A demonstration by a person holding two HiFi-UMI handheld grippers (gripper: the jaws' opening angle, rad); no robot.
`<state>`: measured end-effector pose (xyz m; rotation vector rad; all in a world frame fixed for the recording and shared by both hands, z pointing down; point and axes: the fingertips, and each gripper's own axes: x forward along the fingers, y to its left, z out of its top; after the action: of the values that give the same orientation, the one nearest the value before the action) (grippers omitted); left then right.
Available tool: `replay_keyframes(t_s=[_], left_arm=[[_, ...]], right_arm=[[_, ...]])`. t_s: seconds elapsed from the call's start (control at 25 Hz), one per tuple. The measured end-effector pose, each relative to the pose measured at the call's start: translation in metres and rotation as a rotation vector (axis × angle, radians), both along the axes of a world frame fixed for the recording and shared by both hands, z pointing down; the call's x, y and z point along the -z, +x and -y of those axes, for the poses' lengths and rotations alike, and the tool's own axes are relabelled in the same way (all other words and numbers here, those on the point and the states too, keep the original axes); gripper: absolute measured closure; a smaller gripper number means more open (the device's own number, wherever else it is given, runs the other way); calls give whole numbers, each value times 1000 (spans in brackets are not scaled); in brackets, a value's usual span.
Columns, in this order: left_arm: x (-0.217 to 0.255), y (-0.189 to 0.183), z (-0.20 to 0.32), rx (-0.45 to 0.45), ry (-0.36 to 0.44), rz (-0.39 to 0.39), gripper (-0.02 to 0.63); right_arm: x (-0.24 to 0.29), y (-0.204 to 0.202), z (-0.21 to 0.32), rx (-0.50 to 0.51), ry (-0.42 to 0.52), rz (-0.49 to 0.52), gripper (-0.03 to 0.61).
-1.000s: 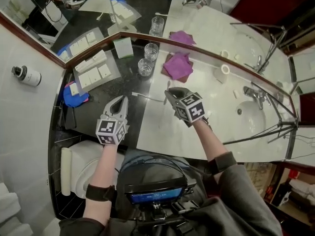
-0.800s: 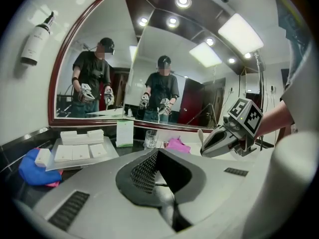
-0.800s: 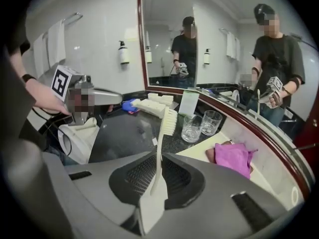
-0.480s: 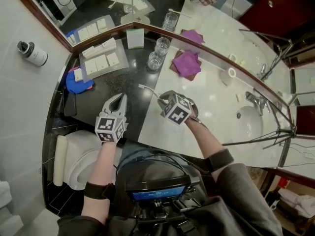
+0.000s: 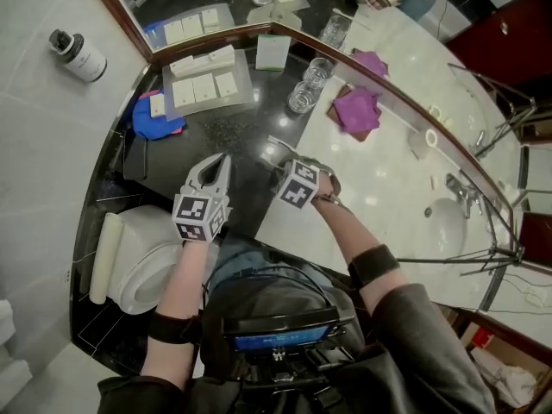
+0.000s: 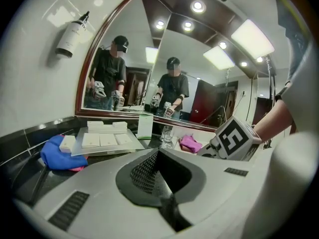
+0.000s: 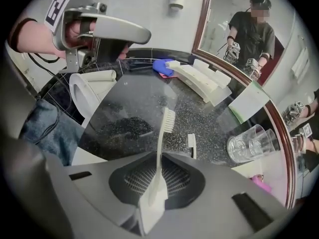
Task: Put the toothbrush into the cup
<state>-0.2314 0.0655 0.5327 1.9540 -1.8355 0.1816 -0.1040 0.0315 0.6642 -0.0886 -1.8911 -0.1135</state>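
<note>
Short of the pair of clear glass cups (image 5: 302,100), over the black speckled stone counter (image 5: 224,132), both grippers hang on the near side. Farthest left of the cups, the left gripper (image 5: 222,158) has its jaws pressed together with nothing between them. It points roughly toward the cups but is well apart from them, and it seems to have no part in this step. Nearer the cups, though not yet beside them, the right gripper (image 7: 160,159) tips steeply down at the stone. Its jaws are drawn narrow and clamped on the handle of a white plastic toothbrush (image 7: 161,143), whose bristled head juts past the jaw tips above the dark surface. A second small brush head shows on the glossy stone just beside it; I cannot tell whether it is another brush or a reflection. The cups stand upright, just beside one another by the mirror's foot, and look empty. A purple folded cloth (image 5: 358,110) lies to their right. The pick-up looks done. What seems left is to carry the brush to a cup, line it up over the rim, lower it in and let go.
</note>
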Motion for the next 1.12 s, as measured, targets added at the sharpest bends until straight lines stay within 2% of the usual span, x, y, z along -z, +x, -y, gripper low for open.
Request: replay_keyframes(t_s=[0.48,0.72,0.8,1.12], left_arm=[[-19,-25,-17,36,-33,-16,614],[-20,-25,-18,30,-44,-24,614],[-21,-26,-18,33,-42,-21,614],[-19,-20,-13,21,-32,-11,614]], right_arm=[[-41,-10,-4,17,26,-57,518],[-46,-10,-4,34,55,-38,505],[-47,-11,-6,31,49,-32,445],[-36,-12,-3,9,49,12,440]])
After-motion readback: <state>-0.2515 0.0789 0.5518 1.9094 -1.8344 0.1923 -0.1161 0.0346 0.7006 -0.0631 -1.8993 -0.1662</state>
